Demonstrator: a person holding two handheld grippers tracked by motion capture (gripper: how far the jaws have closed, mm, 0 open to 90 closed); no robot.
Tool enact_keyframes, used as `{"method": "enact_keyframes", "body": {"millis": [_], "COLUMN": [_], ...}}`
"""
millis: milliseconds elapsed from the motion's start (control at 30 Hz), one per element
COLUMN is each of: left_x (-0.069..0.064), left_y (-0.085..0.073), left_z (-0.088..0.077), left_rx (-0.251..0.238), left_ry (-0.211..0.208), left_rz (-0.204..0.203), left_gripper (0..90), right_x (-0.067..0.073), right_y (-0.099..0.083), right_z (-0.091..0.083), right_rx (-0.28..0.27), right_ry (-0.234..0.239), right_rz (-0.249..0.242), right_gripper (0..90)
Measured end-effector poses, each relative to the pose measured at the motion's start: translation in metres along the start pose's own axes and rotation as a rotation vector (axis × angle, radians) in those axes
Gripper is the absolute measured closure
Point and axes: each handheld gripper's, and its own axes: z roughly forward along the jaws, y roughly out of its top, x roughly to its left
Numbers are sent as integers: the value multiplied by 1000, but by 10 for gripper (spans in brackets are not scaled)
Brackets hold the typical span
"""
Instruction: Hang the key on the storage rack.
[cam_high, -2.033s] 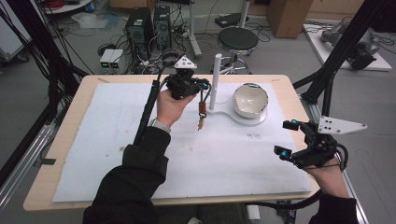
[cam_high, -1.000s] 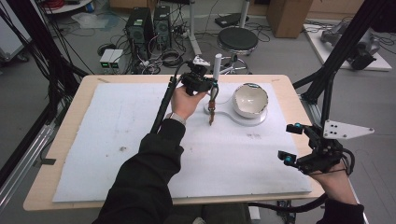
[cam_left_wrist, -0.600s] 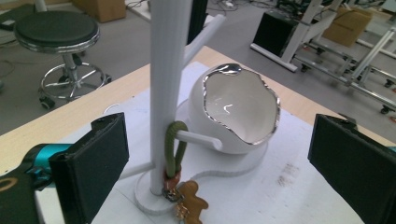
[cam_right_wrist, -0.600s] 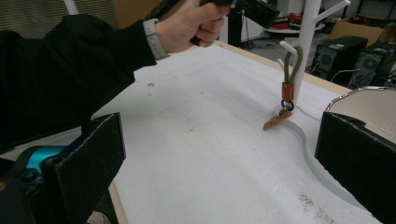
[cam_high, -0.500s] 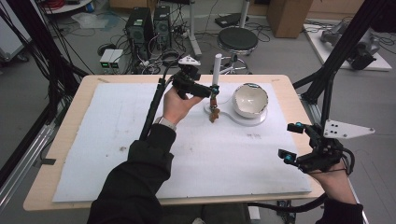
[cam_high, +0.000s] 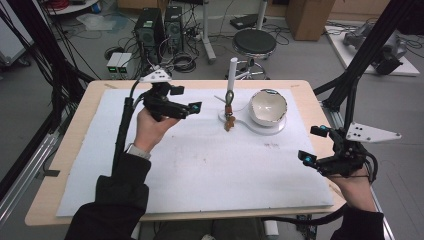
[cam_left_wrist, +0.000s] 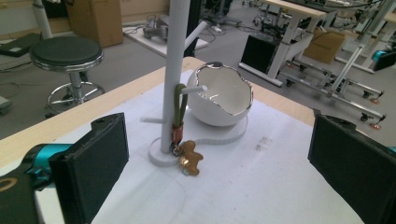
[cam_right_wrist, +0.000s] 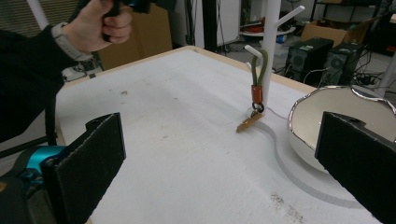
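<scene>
A keychain (cam_high: 229, 117) with a green loop, an orange clasp and a brown charm hangs from a peg of the white stand (cam_high: 231, 75). Its charm (cam_left_wrist: 190, 158) rests on the stand's base. My left gripper (cam_high: 186, 99) hovers open and empty, a short way left of the stand. The left gripper view looks between its wide-apart jaws at the green loop (cam_left_wrist: 180, 105) and the post (cam_left_wrist: 176, 56). My right gripper (cam_high: 312, 145) is open and empty near the table's right edge. It faces the keychain (cam_right_wrist: 256, 88) from a distance.
A white bowl (cam_high: 268, 107) with a metallic rim sits on the stand's base, right of the post. A white mat (cam_high: 200, 170) covers the wooden table. The person's left hand (cam_right_wrist: 100, 23) shows at the top left of the right gripper view.
The left gripper carried the keychain to the stand, let it go on a peg and drew back to the left. The right gripper has barely moved.
</scene>
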Motion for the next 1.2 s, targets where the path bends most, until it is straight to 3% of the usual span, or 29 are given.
{"method": "enact_keyframes", "body": {"millis": [333, 533, 667, 733, 933, 1200], "left_x": [4, 9, 9, 9, 10, 11], "left_y": [-27, -48, -59, -64, -74, -86], "left_z": [-64, -90, -109, -117, -142, -167], "left_rx": [-37, -25, -1, -7, -26, -78], "left_ry": [9, 50, 29, 29, 60, 86], "left_rz": [-1, -22, -23, -23, -25, -45], "left_gripper": [55, 55, 56, 56, 56, 56], "right_x": [-6, -10, -14, -17, -21, -18], "right_y": [6, 8, 8, 8, 7, 12], "right_z": [9, 18, 18, 16, 14, 13], "right_rx": [-14, -2, -11, -15, -36, -40], "right_ry": [-27, -34, -42, -60, -78, -109], "right_rz": [20, 29, 54, 81, 96, 82], "right_gripper": [9, 9, 9, 9, 9, 9]}}
